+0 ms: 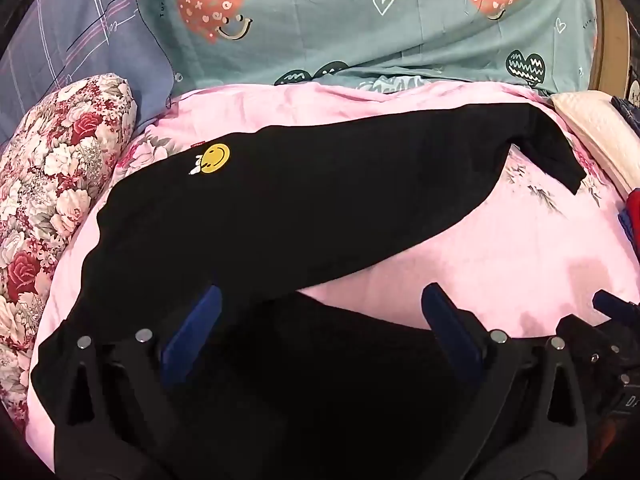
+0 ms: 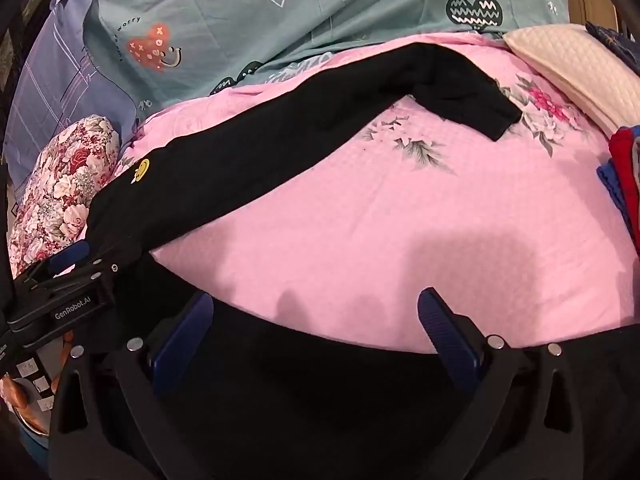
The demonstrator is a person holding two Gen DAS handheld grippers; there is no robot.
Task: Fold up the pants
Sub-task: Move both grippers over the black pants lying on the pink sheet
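On the pink bedspread (image 2: 400, 216), both open tongs (image 1: 320, 312) (image 2: 316, 316) hover over the black pants' (image 1: 280, 208) near edge.

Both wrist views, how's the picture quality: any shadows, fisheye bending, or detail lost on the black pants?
Left wrist view: strong fisheye curve and dark corners; the black pants read as a flat dark mass with almost no fold detail, though the yellow smiley patch is crisp. Right wrist view: same bending; soft shadows fall on the pink sheet ahead of the jaws; no glare.
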